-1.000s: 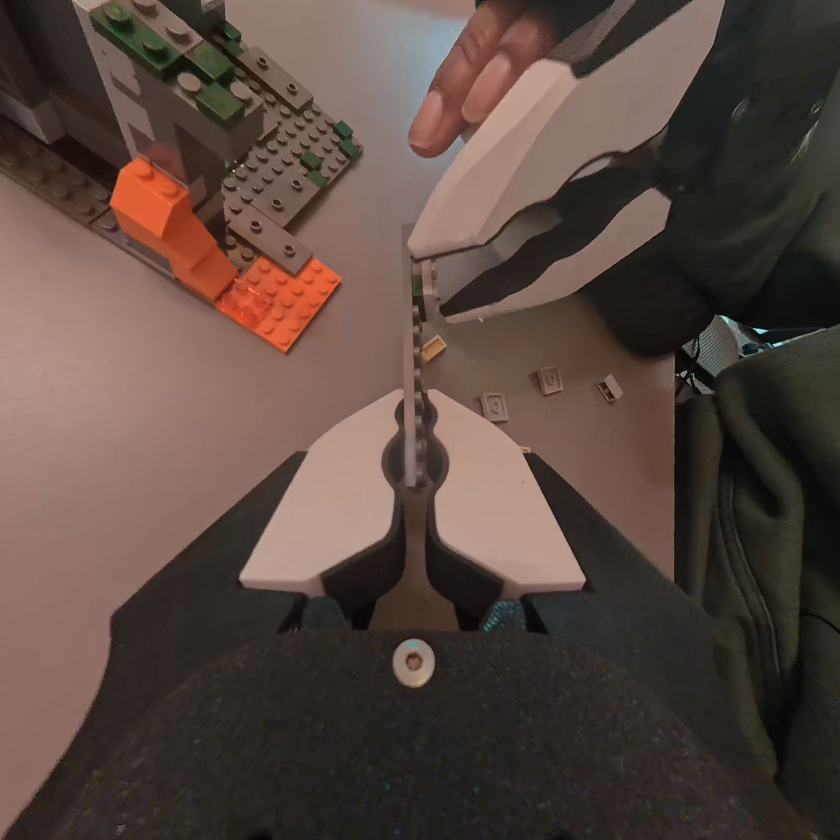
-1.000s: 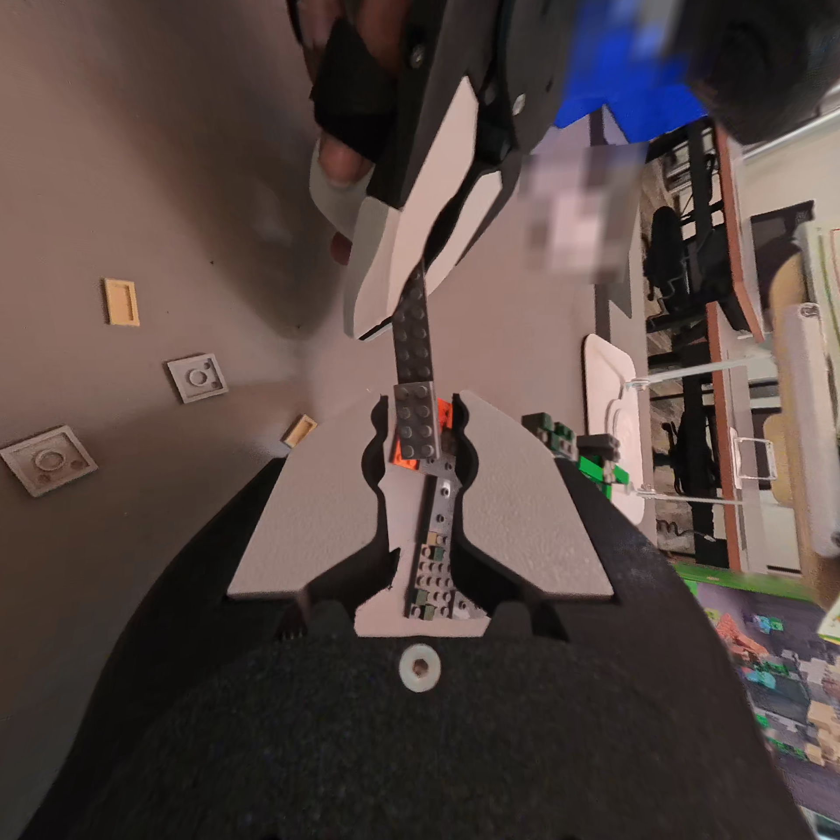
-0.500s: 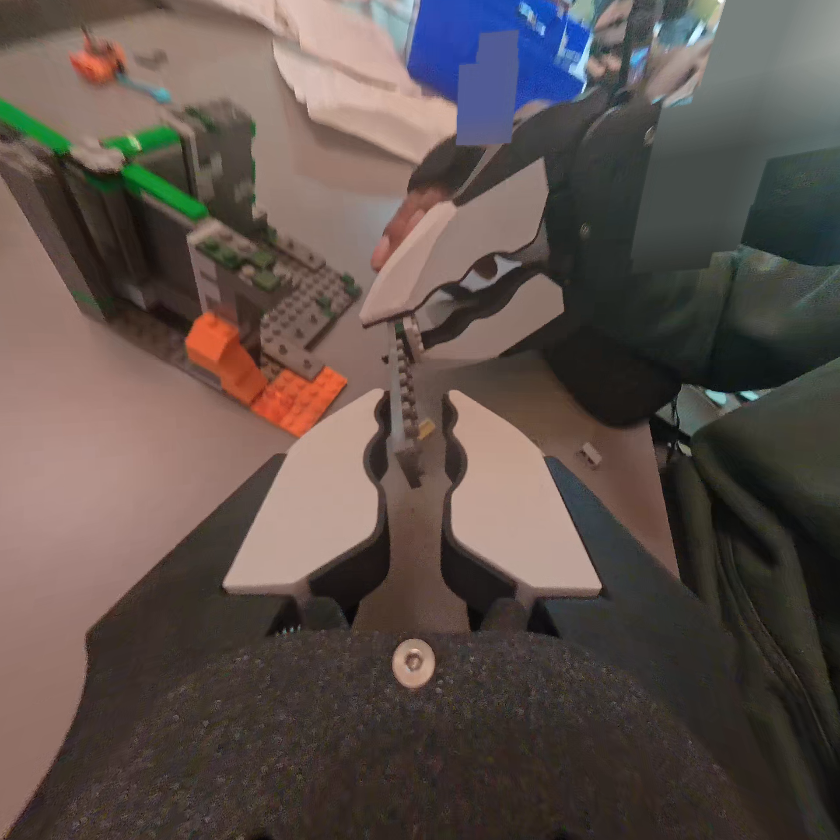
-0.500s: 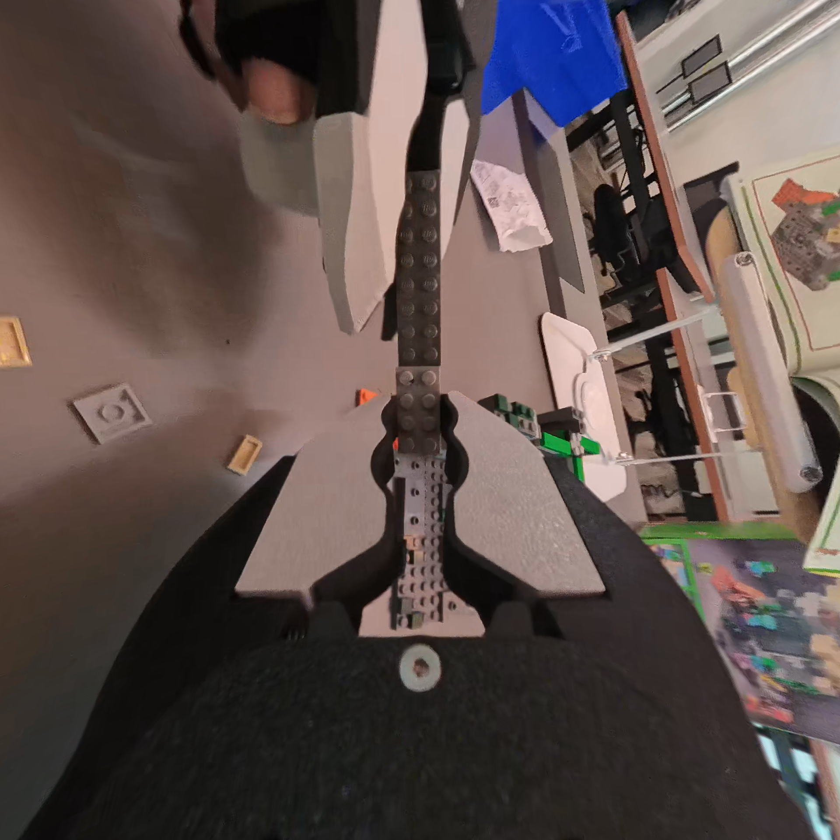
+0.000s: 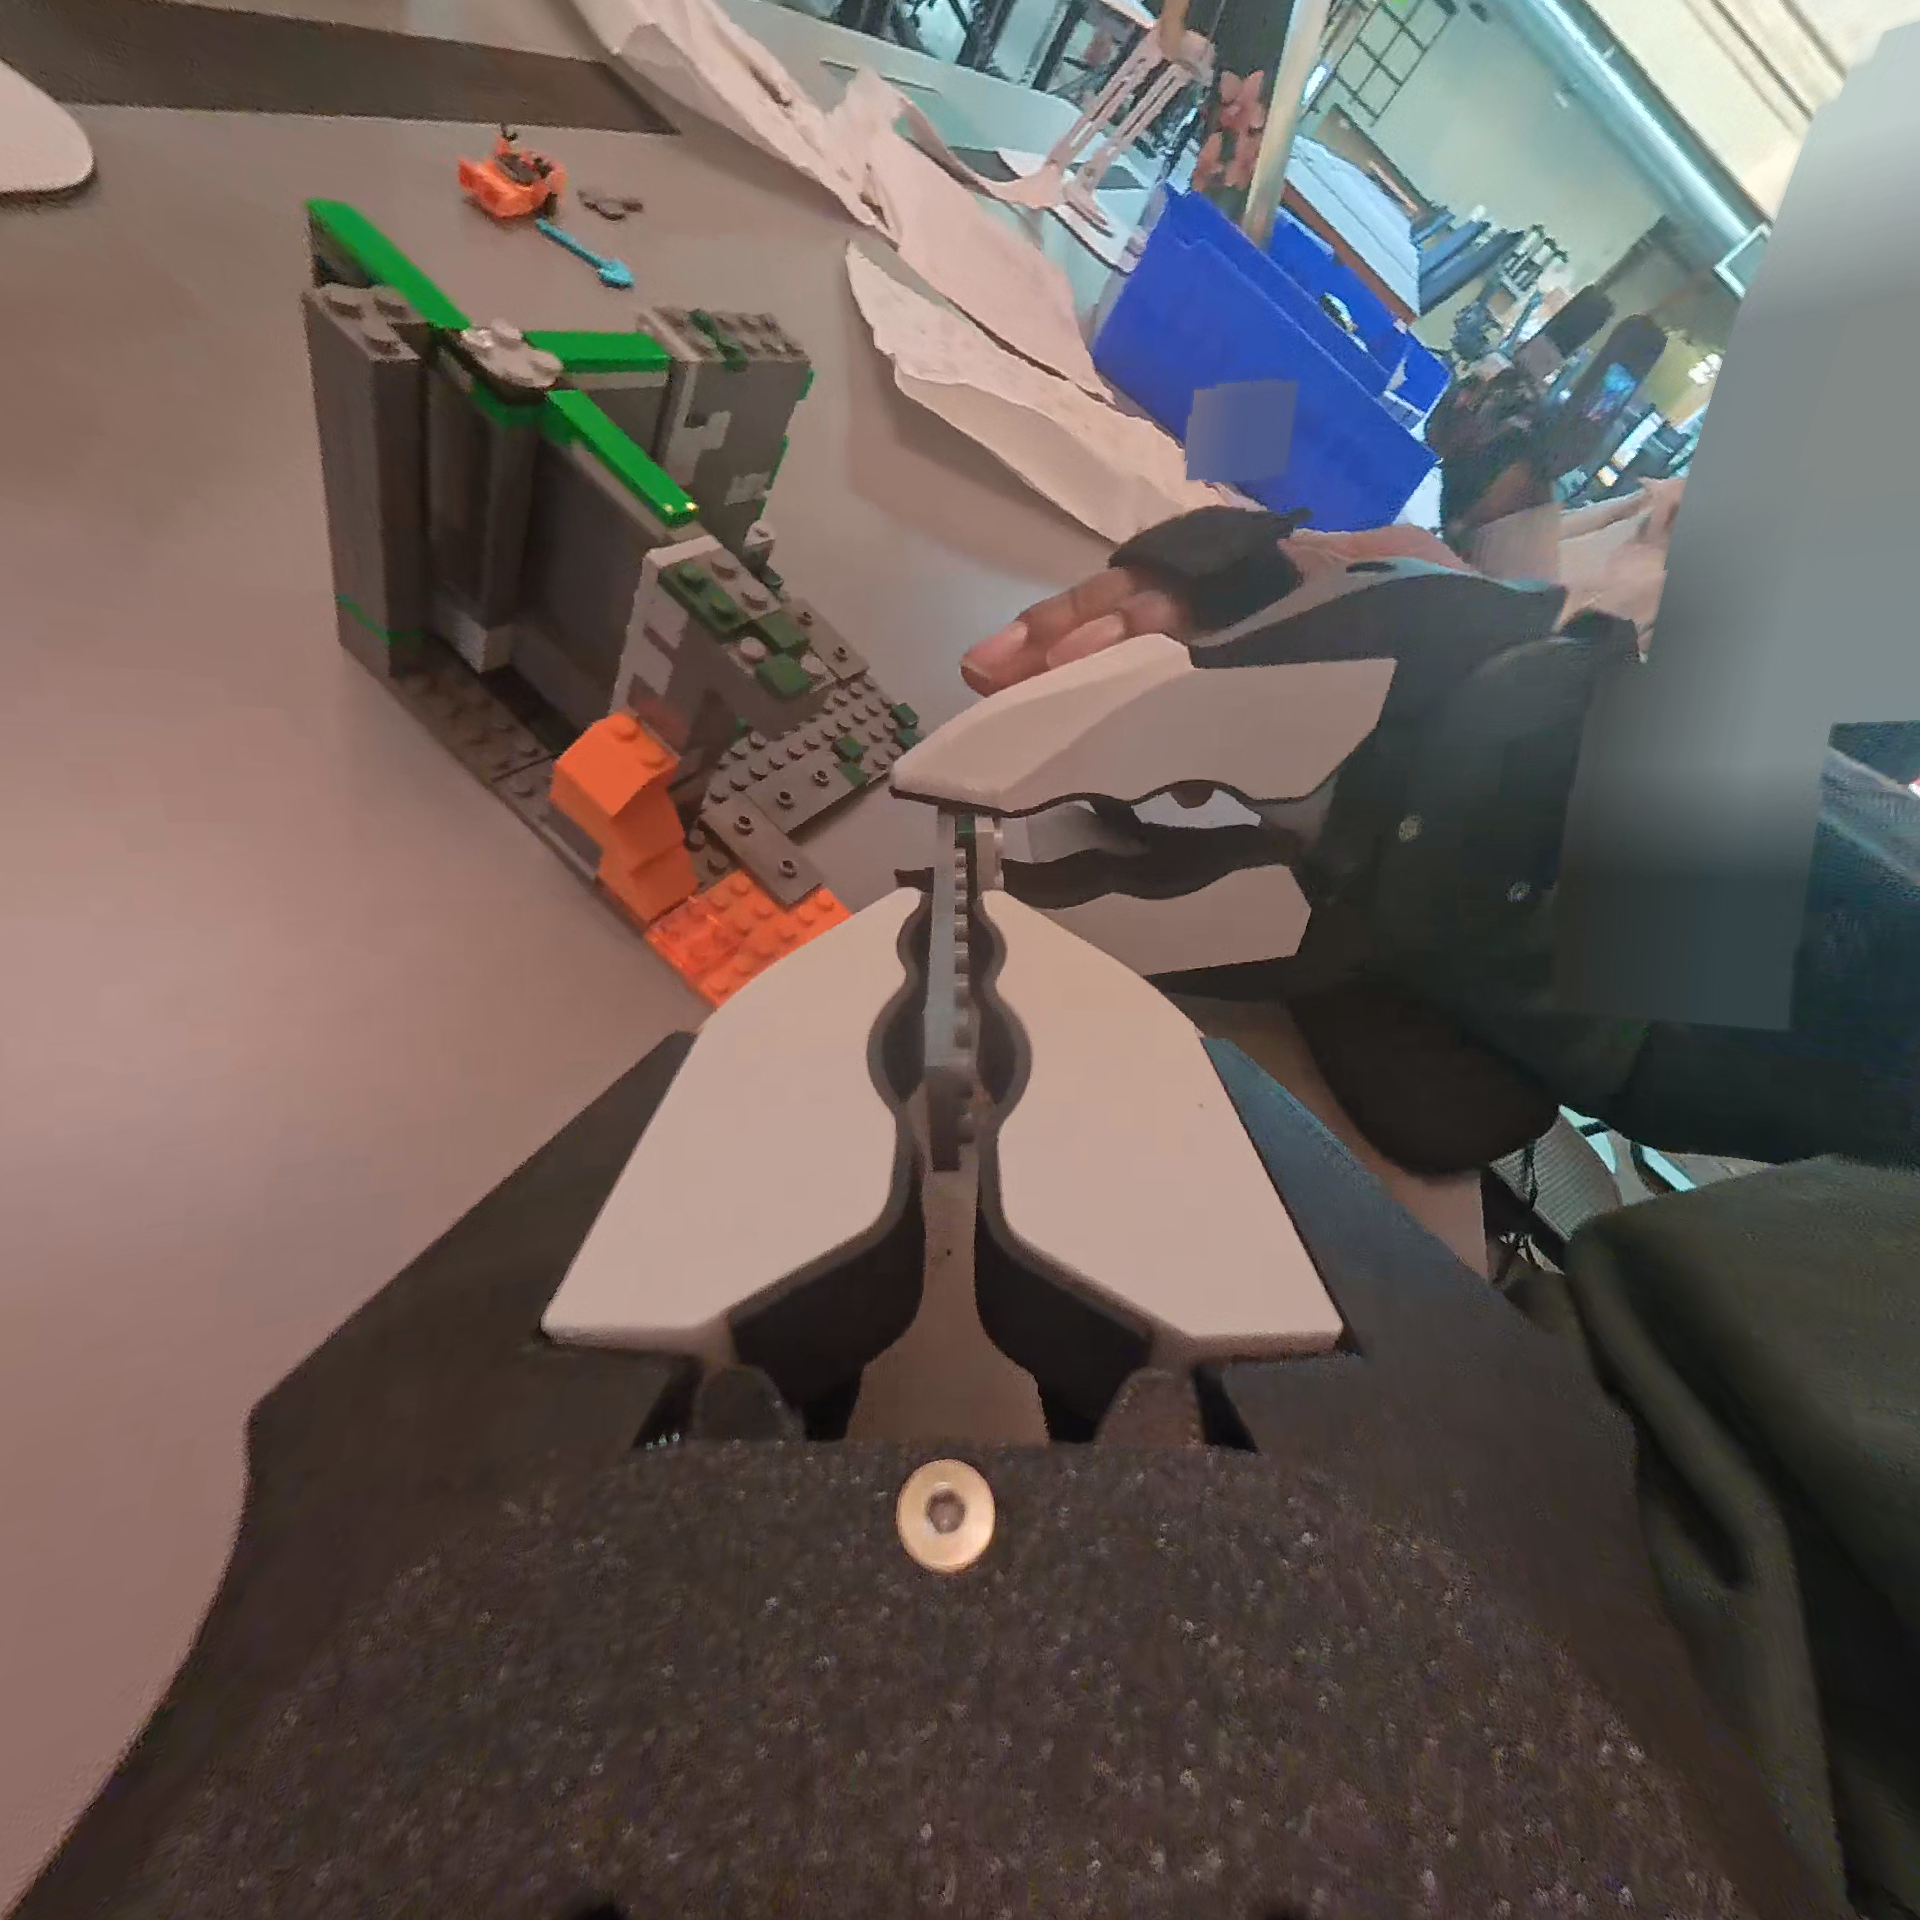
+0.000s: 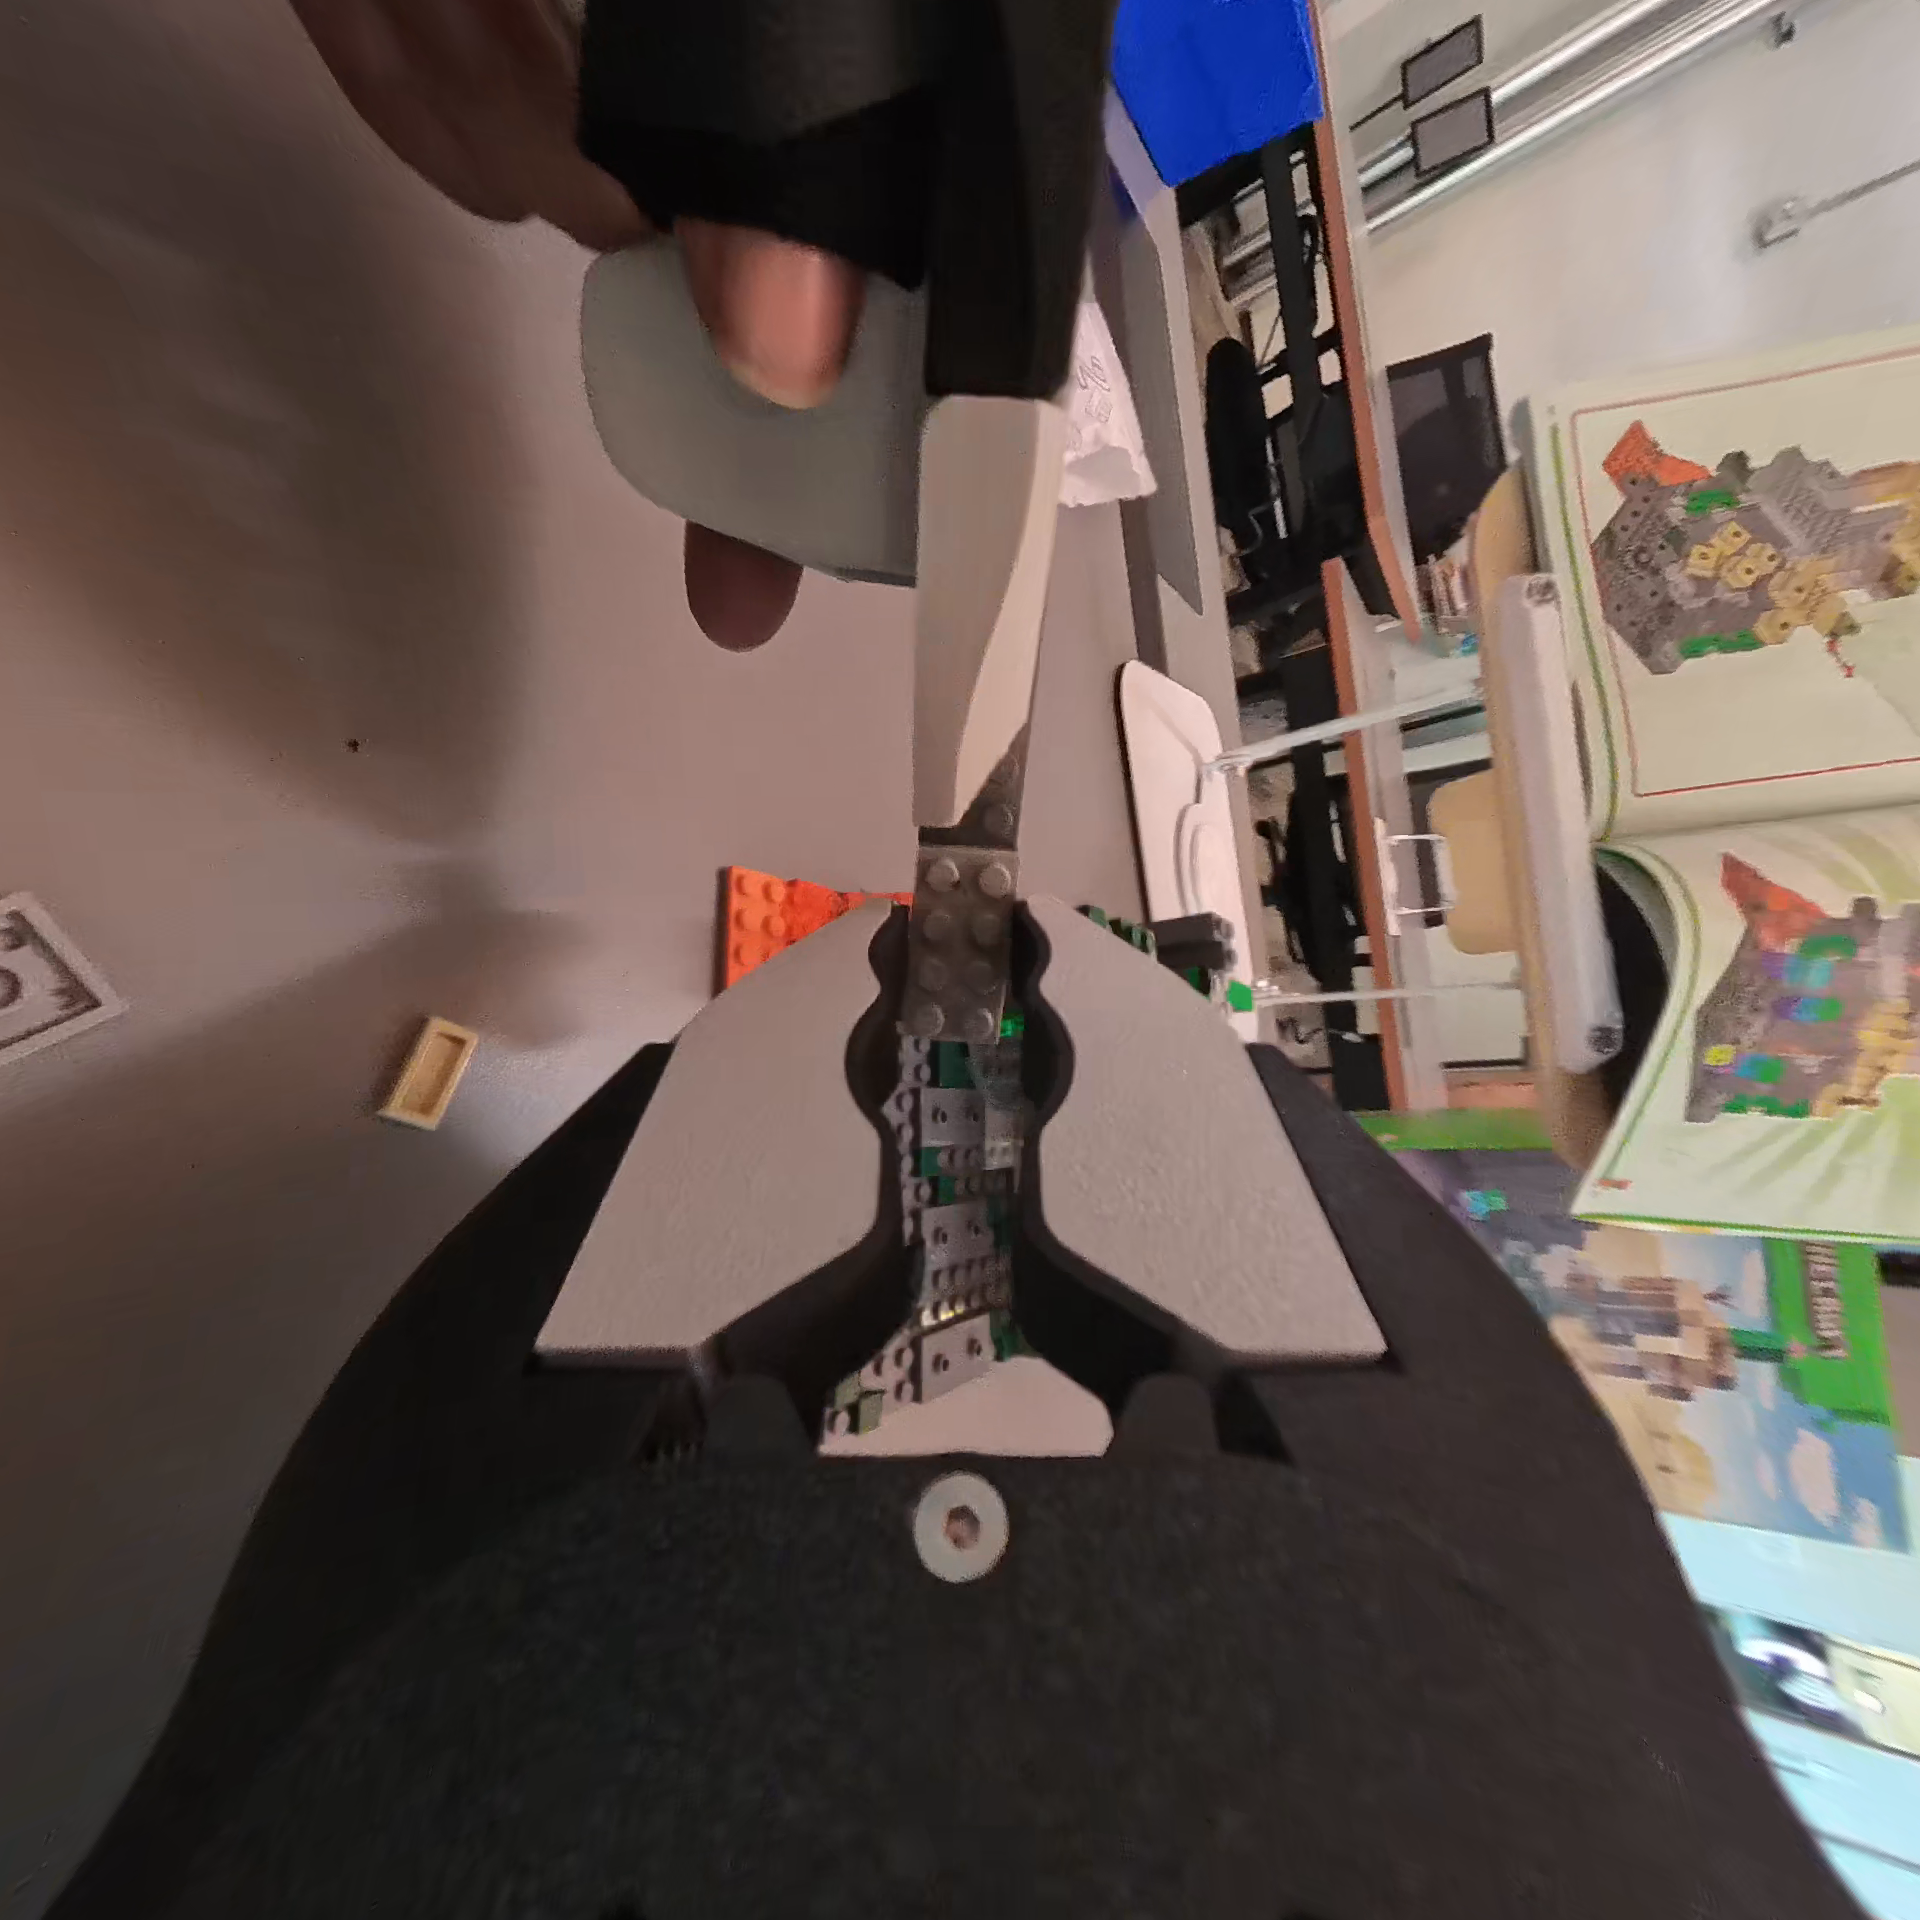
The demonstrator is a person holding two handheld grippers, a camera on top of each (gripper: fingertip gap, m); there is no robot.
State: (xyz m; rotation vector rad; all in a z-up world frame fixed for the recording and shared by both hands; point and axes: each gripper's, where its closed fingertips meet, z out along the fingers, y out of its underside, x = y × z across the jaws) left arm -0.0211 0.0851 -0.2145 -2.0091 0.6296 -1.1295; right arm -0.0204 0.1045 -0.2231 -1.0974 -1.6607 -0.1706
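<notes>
Grey studded plate [image 5: 951, 997] held edge-on, clear of the grey table [image 5: 208, 987], between both tongs. Left gripper [image 5: 953, 914] nearly closed, pads pressed on the plate's two flat faces at its near end. Right gripper [image 6: 961, 920] closed to plate width, pads against the long edges of a short grey 2-wide plate [image 6: 961, 956] stacked on the far end; small green piece [image 5: 968, 826] wedged there too. Judged light, rigid, hard plastic; smooth faces likely slippery, stud joints liable to pop apart under twist. Best hold judged across flat faces or long edges, near the ends. Beside the left tongs: orange plates [image 5: 743, 935] and an orange slope stack [image 5: 623, 810] at the foot of a grey and green brick build [image 5: 540, 520]. Tan tile [image 6: 428, 1070] loose on table. Farther off: crumpled paper [image 5: 987, 343], blue bin [image 5: 1268, 343], open instruction booklet [image 6: 1766, 582]. Writing not transcribed.
</notes>
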